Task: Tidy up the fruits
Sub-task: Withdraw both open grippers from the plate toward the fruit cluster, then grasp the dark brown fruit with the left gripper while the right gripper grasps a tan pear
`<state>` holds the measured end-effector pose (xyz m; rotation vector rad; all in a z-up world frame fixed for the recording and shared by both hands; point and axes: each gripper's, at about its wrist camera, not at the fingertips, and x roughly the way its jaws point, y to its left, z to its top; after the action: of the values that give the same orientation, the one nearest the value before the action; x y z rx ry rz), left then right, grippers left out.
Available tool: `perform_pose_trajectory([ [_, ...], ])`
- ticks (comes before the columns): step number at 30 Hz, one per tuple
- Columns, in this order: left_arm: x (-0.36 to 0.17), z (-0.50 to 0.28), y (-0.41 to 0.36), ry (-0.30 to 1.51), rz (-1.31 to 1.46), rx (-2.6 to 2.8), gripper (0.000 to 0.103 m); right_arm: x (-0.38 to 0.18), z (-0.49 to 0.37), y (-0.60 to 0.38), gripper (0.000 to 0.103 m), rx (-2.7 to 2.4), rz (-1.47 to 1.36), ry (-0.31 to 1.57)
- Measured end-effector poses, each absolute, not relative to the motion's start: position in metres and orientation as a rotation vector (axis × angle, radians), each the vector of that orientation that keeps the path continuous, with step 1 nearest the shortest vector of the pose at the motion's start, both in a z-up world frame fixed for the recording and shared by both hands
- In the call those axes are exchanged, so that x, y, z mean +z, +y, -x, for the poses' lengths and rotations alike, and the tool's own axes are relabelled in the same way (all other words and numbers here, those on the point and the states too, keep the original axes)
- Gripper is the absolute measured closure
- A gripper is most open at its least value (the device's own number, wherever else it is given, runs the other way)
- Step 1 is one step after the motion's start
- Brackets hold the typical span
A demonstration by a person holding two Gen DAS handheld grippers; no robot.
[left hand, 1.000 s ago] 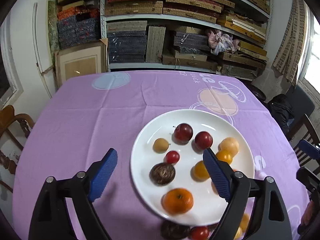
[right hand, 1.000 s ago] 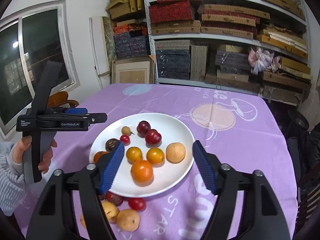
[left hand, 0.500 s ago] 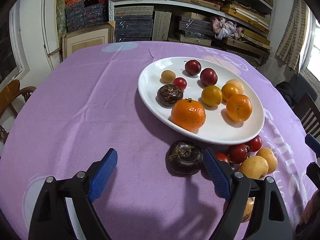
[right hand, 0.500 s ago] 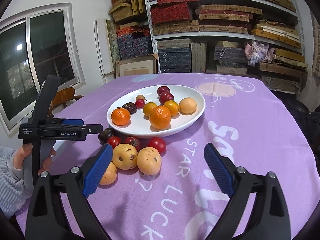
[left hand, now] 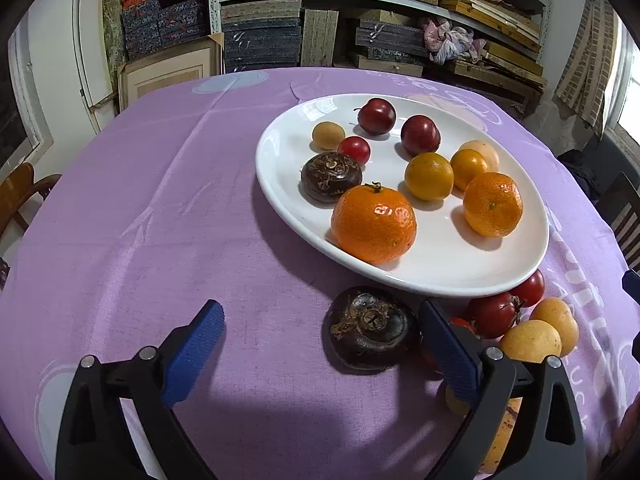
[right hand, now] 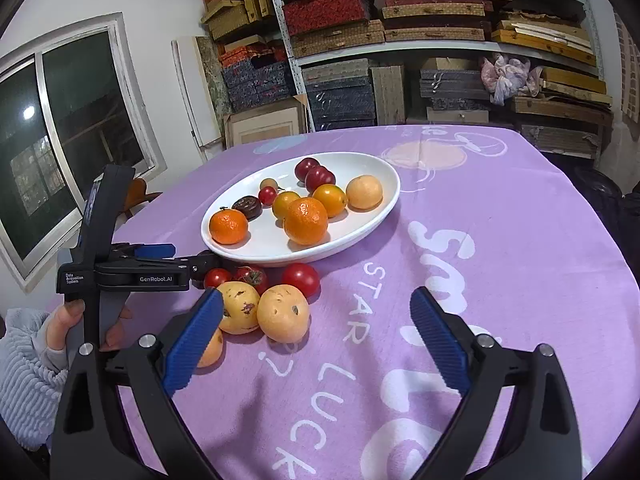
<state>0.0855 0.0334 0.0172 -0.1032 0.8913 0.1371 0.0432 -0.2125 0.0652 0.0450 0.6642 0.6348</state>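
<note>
A white plate [left hand: 280, 200] on the purple cloth holds two tangerines [left hand: 374, 228], dark red plums, small yellow and red fruits and a dark brown fruit. In front of it lies a loose dark brown fruit [left hand: 370, 328] between the jaws of my left gripper [left hand: 320, 316], close to the right pad. The jaws are opening and do not press on it. Red tomatoes [left hand: 494, 314] and yellow fruits [left hand: 530, 340] lie further right. My right gripper [right hand: 316, 304] is low over the cloth, its jaws opening. A spotted yellow fruit [right hand: 283, 312] sits between them, untouched.
A hand [right hand: 60, 320] in a grey sleeve holds the left tool at the left of the right wrist view. Shelves of stacked boxes [right hand: 400, 32] stand behind the table. A window [right hand: 60, 132] is on the left wall, and wooden chairs [left hand: 16, 196] stand around the table.
Both grippers have come down from above the plate to just over the cloth in front of it. The loose fruits have come into view. Both pairs of jaws stand wider.
</note>
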Motion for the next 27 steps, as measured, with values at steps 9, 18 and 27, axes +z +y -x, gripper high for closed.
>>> perform_pose_trajectory([
  [9, 0.014, -0.065, 0.047, 0.907, 0.043, 0.168, 0.003, 0.066, -0.044, -0.214, 0.010, 0.637, -0.058, 0.672],
  [18, 0.015, -0.070, 0.038, 0.904, 0.026, 0.151, 0.003, 0.065, -0.045, -0.212, 0.010, 0.642, -0.055, 0.679],
  [27, 0.013, -0.080, 0.055, 0.881, 0.064, 0.218, 0.004, 0.065, -0.044, -0.211, 0.010, 0.654, -0.063, 0.685],
])
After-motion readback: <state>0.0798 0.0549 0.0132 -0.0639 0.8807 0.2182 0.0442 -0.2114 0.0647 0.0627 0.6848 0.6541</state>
